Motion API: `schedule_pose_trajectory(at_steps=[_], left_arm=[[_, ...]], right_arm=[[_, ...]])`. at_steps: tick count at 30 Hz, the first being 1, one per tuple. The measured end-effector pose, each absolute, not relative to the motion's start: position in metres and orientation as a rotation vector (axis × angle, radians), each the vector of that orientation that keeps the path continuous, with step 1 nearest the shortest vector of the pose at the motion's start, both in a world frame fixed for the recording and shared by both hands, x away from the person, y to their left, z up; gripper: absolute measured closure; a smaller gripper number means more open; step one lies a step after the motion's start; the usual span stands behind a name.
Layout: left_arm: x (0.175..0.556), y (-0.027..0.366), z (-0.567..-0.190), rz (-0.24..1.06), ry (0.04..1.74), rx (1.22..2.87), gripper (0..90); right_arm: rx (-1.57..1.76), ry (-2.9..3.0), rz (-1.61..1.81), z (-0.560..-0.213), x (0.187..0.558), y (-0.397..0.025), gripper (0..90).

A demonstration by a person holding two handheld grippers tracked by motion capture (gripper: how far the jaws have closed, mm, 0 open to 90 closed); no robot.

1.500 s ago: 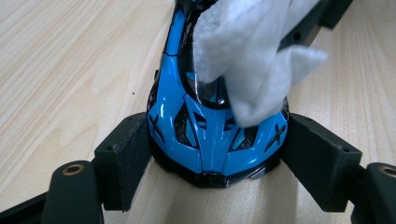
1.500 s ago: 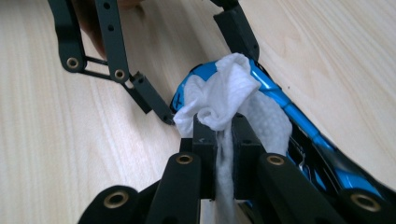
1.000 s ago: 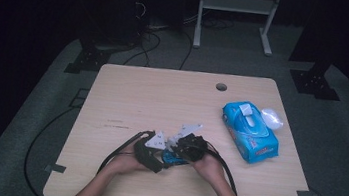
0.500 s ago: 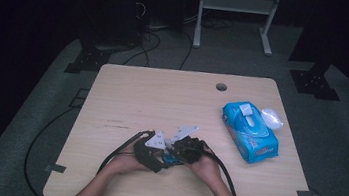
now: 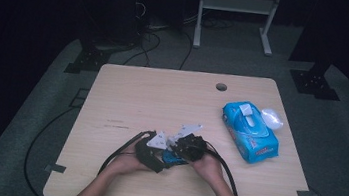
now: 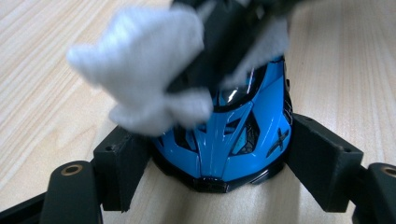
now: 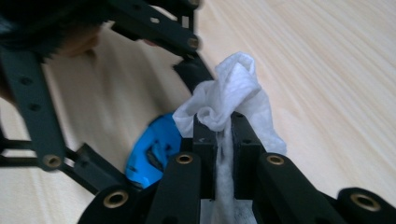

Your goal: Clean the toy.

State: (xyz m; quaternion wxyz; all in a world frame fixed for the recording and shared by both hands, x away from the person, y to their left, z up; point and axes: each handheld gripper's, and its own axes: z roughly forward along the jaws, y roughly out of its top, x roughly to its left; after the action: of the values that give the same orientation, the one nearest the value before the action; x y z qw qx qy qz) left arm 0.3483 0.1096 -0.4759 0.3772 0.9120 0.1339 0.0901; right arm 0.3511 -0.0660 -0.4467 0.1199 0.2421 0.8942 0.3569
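Note:
My left gripper is shut on a blue toy car, one jaw on each flank, with the car's front pointing at the camera. My right gripper is shut on a crumpled white wipe and holds it down on the car's roof; the wipe covers the car's upper part. In the high view both grippers meet near the table's front edge, with the car between them. In the right gripper view the car shows beyond the wipe.
A blue pack of wipes lies at the right of the wooden table, with a crumpled clear wrapper beside it. A cable hole sits at the back. Cables trail off the front edge.
The right gripper has shifted slightly left with the wipe over the car. The left gripper and the car have stayed in place.

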Motion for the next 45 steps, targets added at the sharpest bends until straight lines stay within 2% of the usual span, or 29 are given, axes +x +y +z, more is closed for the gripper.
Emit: schedule_pose_trajectory(at_steps=[10,18,25,32,36,39,45], left_arm=[[0.349,0.109,-0.475,0.245,0.334,2.339,24.9],[0.348,0.11,-0.476,0.239,0.34,2.333,25.1],[0.349,0.11,-0.476,0.241,0.336,2.33,25.0],[0.349,0.11,-0.476,0.241,0.336,2.328,25.1],[0.349,0.11,-0.476,0.243,0.333,2.33,25.1],[0.349,0.11,-0.476,0.24,0.335,2.327,25.1],[0.348,0.11,-0.476,0.246,0.337,2.331,25.1]], right_arm=[[0.806,2.576,1.033,-0.441,0.361,-0.094,82.9],[0.707,2.603,1.015,-0.443,0.353,-0.074,82.8],[0.858,2.57,0.992,-0.441,0.371,-0.107,82.9],[0.801,2.599,1.047,-0.442,0.366,-0.096,82.9],[0.856,2.605,1.025,-0.438,0.374,-0.11,82.9],[0.904,2.61,1.136,-0.434,0.375,-0.122,82.9],[0.885,2.711,1.17,-0.439,0.373,-0.107,82.5]])
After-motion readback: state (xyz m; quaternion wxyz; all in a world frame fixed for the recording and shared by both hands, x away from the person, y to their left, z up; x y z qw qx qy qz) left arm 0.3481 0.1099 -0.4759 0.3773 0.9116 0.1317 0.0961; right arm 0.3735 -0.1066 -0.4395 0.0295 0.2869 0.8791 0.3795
